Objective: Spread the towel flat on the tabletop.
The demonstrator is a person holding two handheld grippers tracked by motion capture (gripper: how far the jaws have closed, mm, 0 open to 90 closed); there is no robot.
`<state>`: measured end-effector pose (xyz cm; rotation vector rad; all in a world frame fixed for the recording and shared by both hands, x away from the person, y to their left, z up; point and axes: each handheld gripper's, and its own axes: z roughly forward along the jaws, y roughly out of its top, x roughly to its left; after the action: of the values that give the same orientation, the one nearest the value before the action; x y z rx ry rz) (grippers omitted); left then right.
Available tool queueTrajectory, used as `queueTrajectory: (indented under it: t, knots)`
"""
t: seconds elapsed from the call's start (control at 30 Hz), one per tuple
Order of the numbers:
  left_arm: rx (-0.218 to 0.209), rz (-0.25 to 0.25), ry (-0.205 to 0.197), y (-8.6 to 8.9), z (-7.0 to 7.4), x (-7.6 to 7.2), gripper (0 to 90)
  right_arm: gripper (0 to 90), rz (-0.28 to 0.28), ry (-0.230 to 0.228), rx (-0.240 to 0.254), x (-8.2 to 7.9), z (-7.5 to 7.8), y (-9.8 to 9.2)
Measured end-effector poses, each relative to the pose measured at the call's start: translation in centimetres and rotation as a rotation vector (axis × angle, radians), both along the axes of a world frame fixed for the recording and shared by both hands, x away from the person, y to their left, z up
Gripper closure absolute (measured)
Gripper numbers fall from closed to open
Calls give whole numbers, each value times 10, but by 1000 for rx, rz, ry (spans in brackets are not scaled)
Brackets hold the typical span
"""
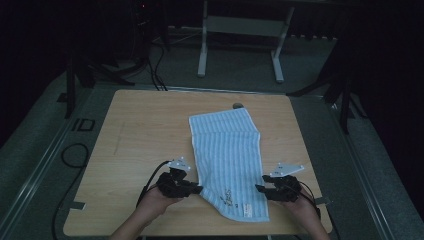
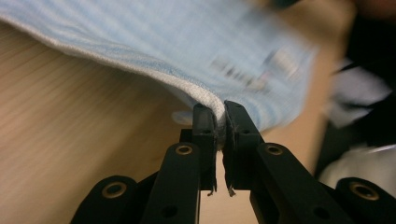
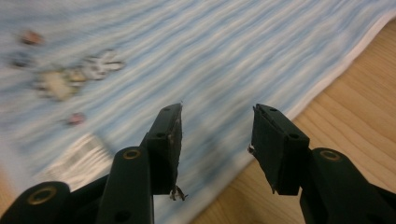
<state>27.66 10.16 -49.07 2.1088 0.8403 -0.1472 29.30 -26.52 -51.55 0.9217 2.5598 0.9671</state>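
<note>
Lying on the right half of the tabletop [image 1: 130,130], the blue-and-white striped towel [image 1: 227,150] runs from near the far edge down towards the near edge, its far portion folded over so that a crease crosses it partway down; a small printed motif and a sewn label sit close to its near right corner, which lies just short of the tabletop's near edge. The left gripper [image 1: 196,189] is at the towel's near left corner, held in the person's left hand [image 1: 159,199] rising from the near edge; in the left gripper view its two black jaws are pinched together on the white hem of the towel [image 2: 154,42], the cloth lifted off the wood there and sagging away to either side. The right gripper [image 1: 261,189] sits at the towel's right hem, close to the near right corner of the tabletop, carried by the right hand [image 1: 300,202]; in the right gripper view its jaws stand apart above the striped cloth [image 3: 224,56], nothing pressed between the pads, with the white hem and bare wood off to one side. A dark cable trails from each gripper towards the near edge.
</note>
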Motion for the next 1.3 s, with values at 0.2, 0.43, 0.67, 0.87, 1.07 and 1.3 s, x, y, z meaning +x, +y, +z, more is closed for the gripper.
queueTrajectory:
  t: [0.2,0.43,0.67,0.87,1.07,1.3]
  knots:
    - [-26,29,18,8,3,-3,669,523,-3,4,-1,1,-1,0]
    - [112,66,-96,5,-13,-6,468,525,20,19,-10,0,-7,8]
    - [186,35,-89,-8,-37,2,578,561,39,46,-43,8,-21,16]
    - [224,11,-49,-13,-51,-2,637,698,52,37,-64,7,-25,19]
    - [207,-73,7,-20,-50,-21,603,653,67,42,-83,-2,-24,20]
    - [172,-98,40,-12,-52,-41,551,556,51,79,-47,-23,-24,6]
